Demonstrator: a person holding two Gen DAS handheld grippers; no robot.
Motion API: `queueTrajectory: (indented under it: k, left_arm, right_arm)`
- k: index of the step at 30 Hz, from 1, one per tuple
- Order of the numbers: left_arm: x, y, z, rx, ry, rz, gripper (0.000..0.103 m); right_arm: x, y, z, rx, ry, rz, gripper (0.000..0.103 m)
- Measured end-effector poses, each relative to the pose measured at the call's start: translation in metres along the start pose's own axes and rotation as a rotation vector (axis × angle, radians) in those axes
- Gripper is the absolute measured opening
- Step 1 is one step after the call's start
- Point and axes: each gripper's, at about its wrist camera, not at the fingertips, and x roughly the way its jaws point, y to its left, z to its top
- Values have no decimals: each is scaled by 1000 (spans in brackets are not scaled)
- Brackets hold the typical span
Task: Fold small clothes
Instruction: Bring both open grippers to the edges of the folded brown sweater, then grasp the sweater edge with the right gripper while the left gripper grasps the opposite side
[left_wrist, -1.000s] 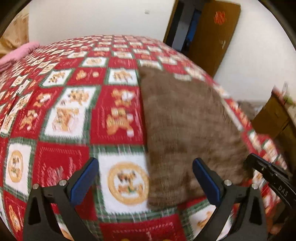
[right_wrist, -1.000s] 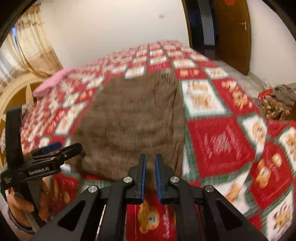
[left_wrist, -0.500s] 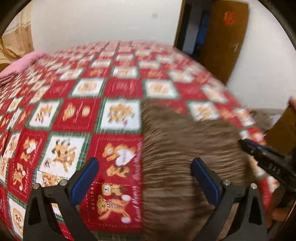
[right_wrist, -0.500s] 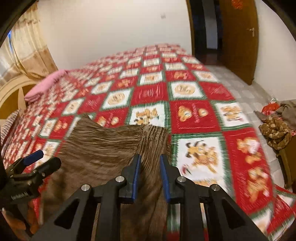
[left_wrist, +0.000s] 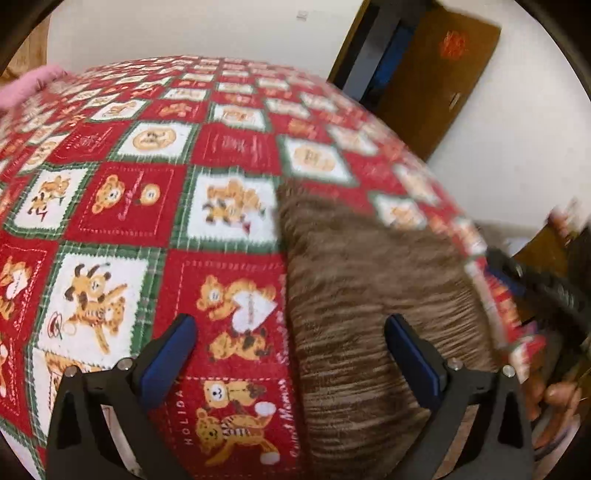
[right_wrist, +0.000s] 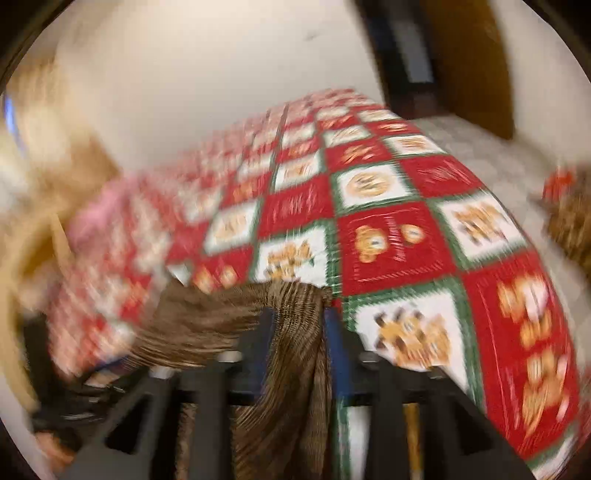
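A brown ribbed knit cloth (left_wrist: 369, 314) lies on the red, white and green bear-print bedspread (left_wrist: 140, 206), its far edge blurred and its near part running out of the bottom of the view. My left gripper (left_wrist: 293, 350) hovers open over the cloth's left edge, nothing between its blue pads (left_wrist: 173, 347). The right gripper (left_wrist: 535, 288) shows at the cloth's right side, a hand (left_wrist: 554, 398) beneath it. In the blurred right wrist view a bunched strip of the brown cloth (right_wrist: 299, 317) fills the gap of my right gripper (right_wrist: 300, 332), whose jaws are opening.
A pink pillow (left_wrist: 33, 85) lies at the bed's far left. A brown door (left_wrist: 443, 74) stands open behind the bed. More clothes (right_wrist: 569, 221) lie on the floor to the right, past the bed's right edge. Curtains (right_wrist: 48, 155) hang at the left.
Both grippers have drawn back toward the near side, and the brown cloth came along with the right one. The right jaws have parted slightly. The left gripper stayed open.
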Motion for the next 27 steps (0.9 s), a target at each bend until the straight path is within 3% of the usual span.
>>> queueTrajectory:
  k: [1,3,8,13,16,19,21,24,27]
  left_arm:
    - [-8,3,4,-25,-30,-64,103]
    - [-9,3,10,-58,-36,-144,103]
    - [27,-1,10,-119,72,-202,102]
    - [36,-19,3,-2,57,-136,102]
    - [42,-16,9,9,62,-150,103]
    - [44,-20,10,44,65,-126,102]
    - [45,-29,9,93,68,-75,101]
    - [44,-30,6,119,56,-31,93]
    - [40,-28,4,124,37,-34,84]
  right_arm:
    - [-6,-5,-3,22,-9,11,86]
    - [-6,-9,-9,28,31,42,87]
    - [23,6,-20,-82,127,-27,87]
    - [49,31,-26,-257,178,-57,87]
    - [63,48,-26,-352,214,-37,84]
    - [70,54,-28,-400,222,-35,74]
    - [70,53,-28,-394,215,-19,62]
    - [71,52,-29,-376,199,-15,53]
    - [69,60,-33,-403,182,-49,50]
